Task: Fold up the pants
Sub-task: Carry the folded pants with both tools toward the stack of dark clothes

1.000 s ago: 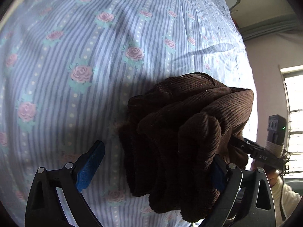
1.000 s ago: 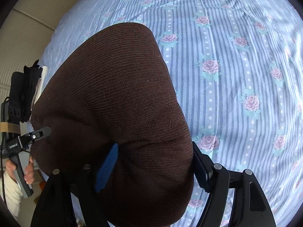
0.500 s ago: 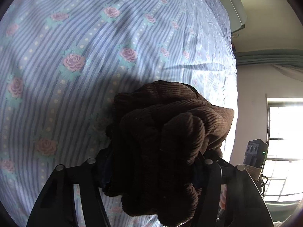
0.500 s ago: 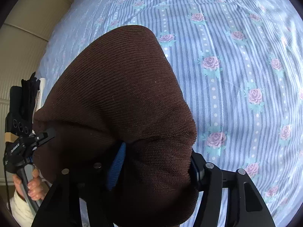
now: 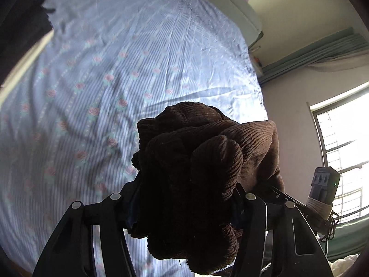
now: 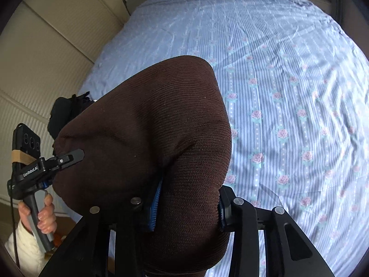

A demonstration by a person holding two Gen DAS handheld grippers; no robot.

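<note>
Both grippers are holding the pants (image 6: 147, 138) in the air above the bed (image 6: 288, 92); no part of the fabric is visibly touching the sheet. The left gripper (image 5: 184, 198) is clamping its jaws on a thick, bunched wad of corduroy. The right gripper (image 6: 186, 205) is clamping its jaws on a smoother fold, with the blue pads (image 6: 155, 204) pressing into the cloth.

Handling, as judged:
- The material is soft and limp; it is draping and bulging around each grip and is not holding any shape unsupported.
- The ribbed pile is giving good friction, so slipping looks unlikely.
- The layered cloth is probably moderately heavy and is likely to sag between the grips.
- Not fragile.

Recommended hold: a single flat edge, such as the waistband corners or hems, rather than a bunched wad, so that the panel is hanging flat before lowering.
</note>
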